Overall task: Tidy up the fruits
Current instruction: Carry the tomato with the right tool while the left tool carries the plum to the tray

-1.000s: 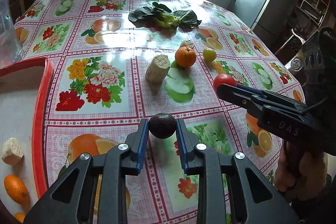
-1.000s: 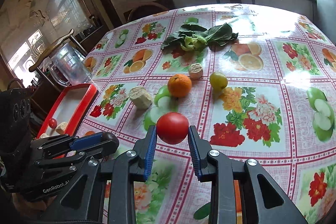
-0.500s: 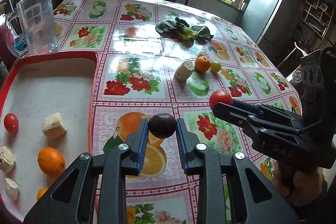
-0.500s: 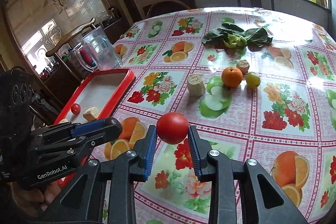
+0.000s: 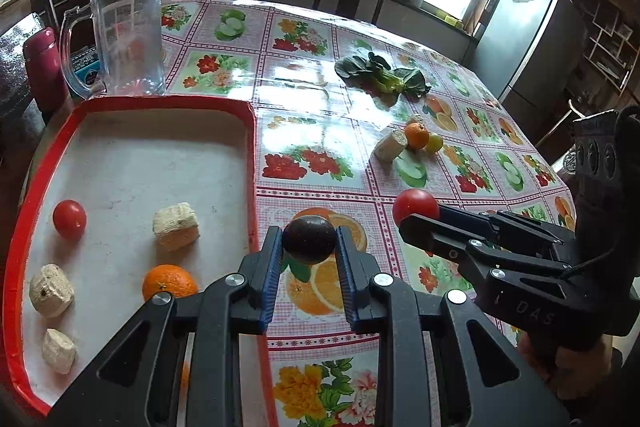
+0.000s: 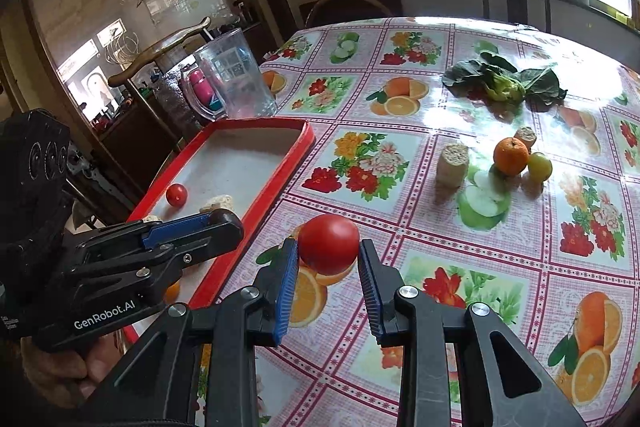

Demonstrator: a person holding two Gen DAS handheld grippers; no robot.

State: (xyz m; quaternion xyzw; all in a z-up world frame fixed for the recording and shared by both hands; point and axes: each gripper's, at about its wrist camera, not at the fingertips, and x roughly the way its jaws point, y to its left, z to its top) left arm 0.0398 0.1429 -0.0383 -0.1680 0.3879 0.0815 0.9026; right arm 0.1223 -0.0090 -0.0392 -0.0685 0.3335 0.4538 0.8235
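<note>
Left wrist view looked down over a table covered in a fruit-and-flower oilcloth. At the far left stood a clear plastic jug, and nearer lay a red-rimmed tray with a pale floor. On the tray sat a small red tomato, three pale cut chunks and an orange. Just right of the tray's right rim, the left gripper was clenched on a dark, round fruit, held above the cloth between its blue pads. Further right, the right gripper came in from the right edge and grasped a red tomato at its tip, with a hand below its black body. Beyond, near the middle right of the table, another pale chunk, a second orange and a small yellow-green fruit clustered close together, and a leafy green vegetable lay farther off. Right wrist view showed the same layout from the other side: the tray at the left, the left gripper's side profile crossing in front of it, and the tomato clamped between the right gripper's pads near the centre, above the cloth just right of the tray.
</note>
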